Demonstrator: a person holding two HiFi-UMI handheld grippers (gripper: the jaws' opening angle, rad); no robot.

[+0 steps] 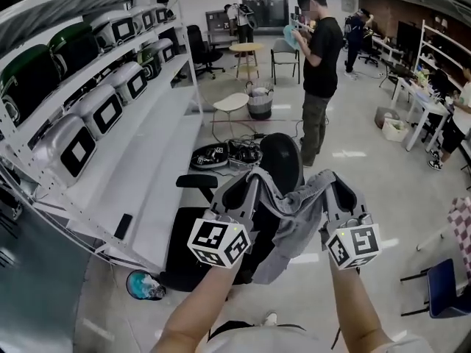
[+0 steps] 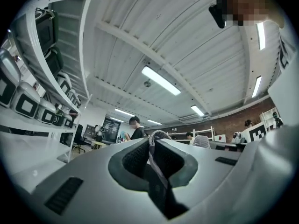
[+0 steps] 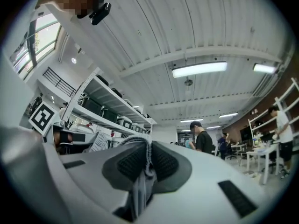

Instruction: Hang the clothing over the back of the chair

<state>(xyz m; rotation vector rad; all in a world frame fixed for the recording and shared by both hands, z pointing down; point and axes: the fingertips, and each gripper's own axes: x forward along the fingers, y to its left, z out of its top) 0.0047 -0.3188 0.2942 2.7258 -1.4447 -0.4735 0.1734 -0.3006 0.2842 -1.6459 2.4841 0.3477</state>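
A grey garment hangs stretched between my two grippers in the head view, sagging in the middle over a black office chair. My left gripper is shut on the garment's left edge; a thin fold of cloth shows pinched between its pads. At the right, my right gripper is shut on the other edge, with grey fabric clamped between its pads. The chair's backrest top rises just beyond the cloth. Both grippers point slightly upward toward the ceiling.
White shelving with several cased devices runs along the left. A person in black stands beyond the chair. A small round table, a basket and floor cables lie behind it. A blue chair stands at right.
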